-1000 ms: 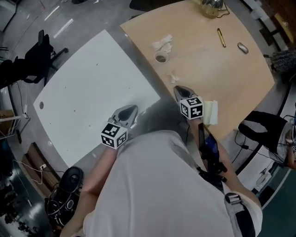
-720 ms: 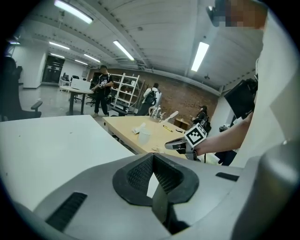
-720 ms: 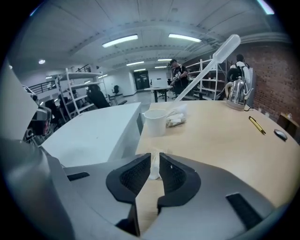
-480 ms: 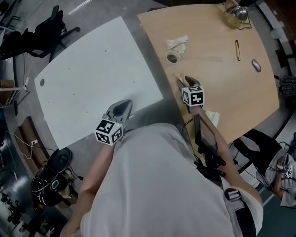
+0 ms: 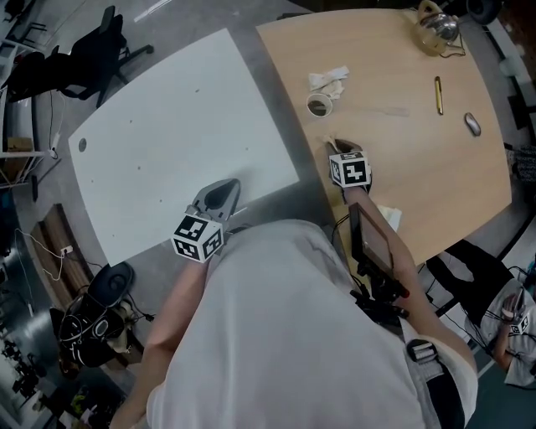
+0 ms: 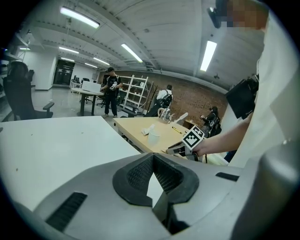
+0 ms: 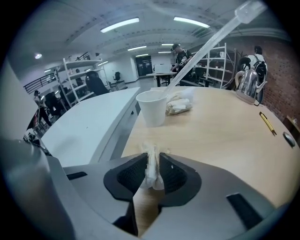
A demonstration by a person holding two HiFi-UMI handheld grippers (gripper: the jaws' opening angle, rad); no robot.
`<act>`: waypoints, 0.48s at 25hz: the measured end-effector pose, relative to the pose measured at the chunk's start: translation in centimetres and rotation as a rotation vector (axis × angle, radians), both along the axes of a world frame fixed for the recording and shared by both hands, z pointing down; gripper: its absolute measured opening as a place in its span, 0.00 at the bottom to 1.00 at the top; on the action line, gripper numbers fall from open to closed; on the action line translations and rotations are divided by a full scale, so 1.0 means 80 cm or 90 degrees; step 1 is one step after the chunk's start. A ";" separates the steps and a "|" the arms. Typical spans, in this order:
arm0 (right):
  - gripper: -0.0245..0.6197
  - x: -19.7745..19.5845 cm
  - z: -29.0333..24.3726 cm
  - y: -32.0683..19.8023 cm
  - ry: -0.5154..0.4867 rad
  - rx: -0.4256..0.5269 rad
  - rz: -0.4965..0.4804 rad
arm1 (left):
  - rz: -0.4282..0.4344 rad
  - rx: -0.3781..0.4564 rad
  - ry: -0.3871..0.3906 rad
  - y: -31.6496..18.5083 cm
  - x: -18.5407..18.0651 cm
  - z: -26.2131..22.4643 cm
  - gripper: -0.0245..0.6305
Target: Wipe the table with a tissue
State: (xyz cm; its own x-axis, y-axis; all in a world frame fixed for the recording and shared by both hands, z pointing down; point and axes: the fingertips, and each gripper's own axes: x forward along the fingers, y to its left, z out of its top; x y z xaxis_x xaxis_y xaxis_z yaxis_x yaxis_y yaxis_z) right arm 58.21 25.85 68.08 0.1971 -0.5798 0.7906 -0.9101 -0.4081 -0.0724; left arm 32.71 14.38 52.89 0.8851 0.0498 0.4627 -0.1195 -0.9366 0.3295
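A small crumpled white tissue [image 7: 151,164] is pinched between the pads of my right gripper [image 7: 153,161], which is shut on it just above the wooden table [image 5: 419,159] near its left edge. In the head view the right gripper [image 5: 334,148] points away from me, with a bit of the tissue [image 5: 328,142] showing at its tip. My left gripper [image 5: 227,188] hovers over the near edge of the white table [image 5: 167,142]. Its tips [image 6: 152,157] meet with nothing between them.
A paper cup [image 7: 152,108] holding a long clear stick stands ahead of the right gripper, with more crumpled tissue [image 7: 180,104] behind it. A pen [image 5: 438,95], a small oval object [image 5: 473,124] and a glass kettle [image 5: 437,25] lie further out. A tissue pack [image 5: 388,217] sits by my right arm.
My right gripper has moved forward to the small tissue that lay just ahead of it and now has it in its jaws. The left gripper has hardly moved.
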 end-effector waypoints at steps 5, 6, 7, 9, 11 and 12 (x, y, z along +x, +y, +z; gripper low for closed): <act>0.16 -0.002 -0.006 0.001 -0.002 0.009 0.000 | 0.007 0.000 0.001 0.004 0.004 -0.002 0.05; 0.16 -0.002 -0.010 0.001 0.000 0.016 -0.001 | 0.009 0.000 0.000 0.006 0.004 -0.002 0.05; 0.16 -0.003 -0.015 -0.001 0.001 0.024 -0.002 | 0.011 0.001 0.000 0.007 0.005 -0.003 0.05; 0.16 -0.004 -0.023 -0.003 0.001 0.039 -0.006 | 0.016 0.004 0.000 0.009 0.008 -0.005 0.05; 0.16 -0.006 -0.031 -0.003 0.000 0.054 -0.008 | 0.021 0.006 0.001 0.010 0.011 -0.006 0.05; 0.16 -0.009 -0.034 -0.004 -0.002 0.060 -0.011 | 0.023 0.007 0.002 0.011 0.012 -0.006 0.05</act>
State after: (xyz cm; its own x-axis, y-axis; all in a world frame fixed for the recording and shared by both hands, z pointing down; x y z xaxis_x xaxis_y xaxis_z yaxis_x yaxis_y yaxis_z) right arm 57.51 25.54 65.34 0.1844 -0.6548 0.7330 -0.9165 -0.3840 -0.1125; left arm 33.66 15.24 52.40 0.8841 0.0764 0.4610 -0.0852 -0.9437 0.3198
